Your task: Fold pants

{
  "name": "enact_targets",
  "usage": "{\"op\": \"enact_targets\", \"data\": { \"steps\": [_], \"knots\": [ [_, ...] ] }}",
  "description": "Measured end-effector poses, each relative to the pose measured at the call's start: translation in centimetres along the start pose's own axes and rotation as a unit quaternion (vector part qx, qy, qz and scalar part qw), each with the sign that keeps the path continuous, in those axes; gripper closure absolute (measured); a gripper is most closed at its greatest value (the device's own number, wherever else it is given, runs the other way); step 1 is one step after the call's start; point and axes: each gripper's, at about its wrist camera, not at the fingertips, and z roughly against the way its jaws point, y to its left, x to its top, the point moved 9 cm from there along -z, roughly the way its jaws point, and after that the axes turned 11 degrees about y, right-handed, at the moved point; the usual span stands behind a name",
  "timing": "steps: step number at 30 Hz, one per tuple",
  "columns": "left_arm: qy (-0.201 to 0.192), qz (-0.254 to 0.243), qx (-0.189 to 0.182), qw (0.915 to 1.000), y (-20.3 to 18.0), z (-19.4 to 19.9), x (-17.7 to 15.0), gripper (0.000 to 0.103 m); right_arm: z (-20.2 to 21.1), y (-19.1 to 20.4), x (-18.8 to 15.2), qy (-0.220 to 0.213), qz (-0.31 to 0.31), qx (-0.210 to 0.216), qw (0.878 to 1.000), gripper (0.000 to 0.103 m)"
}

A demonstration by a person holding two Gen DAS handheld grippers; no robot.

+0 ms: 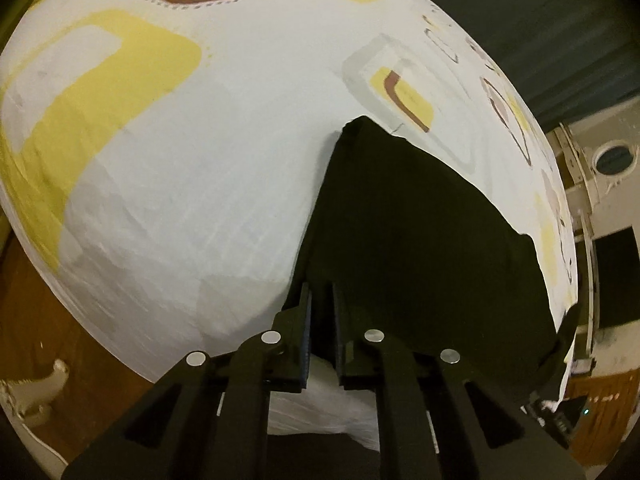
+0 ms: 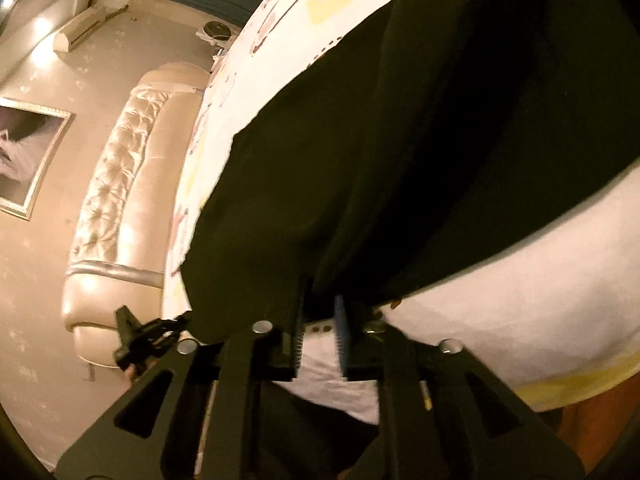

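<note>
Black pants (image 1: pixel 420 220) spread on patterned bedsheet (image 1: pixel 200 160). Left gripper (image 1: pixel 320 292) and right gripper (image 2: pixel 322 300) each at near edge, jaws narrow, fabric between; firm pinch, we cannot tell. We advise lifting both evenly, keeping edge taut.

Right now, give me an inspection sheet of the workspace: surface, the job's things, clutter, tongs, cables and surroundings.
Surface: bed sheet, white with yellow and brown shapes, on a bed.
Job's things: black pants spread on the sheet, near edge reaching both tongs.
Clutter: nothing seen on the sheet.
Tongs: left tongs narrowly parted at the pants' edge; right tongs likewise; whether either pinches cloth cannot be told.
Cables: nothing seen.
Surroundings: tufted cream headboard, framed picture, dark curtain, wooden floor.
</note>
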Motion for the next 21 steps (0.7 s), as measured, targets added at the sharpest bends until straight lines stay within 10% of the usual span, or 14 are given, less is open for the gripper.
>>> {"op": "enact_targets", "data": {
  "steps": [7, 12, 21],
  "knots": [
    [-0.046, -0.040, 0.034, 0.9976, -1.0, 3.9, -0.3, 0.084, 10.1, 0.4, 4.6, -0.089, 0.053, -0.127, 0.987, 0.057],
    [-0.099, -0.106, 0.097, 0.9847, -4.8, 4.4, 1.3, 0.033, 17.6, -2.1, 15.9, -0.169, 0.015, -0.218, 0.961, 0.034],
    [-0.066, -0.177, 0.098, 0.9771, -11.5, -2.4, 1.3, 0.030, 16.5, -11.0, 32.2, -0.155, -0.080, -0.407, 0.896, 0.034]
  ]
}}
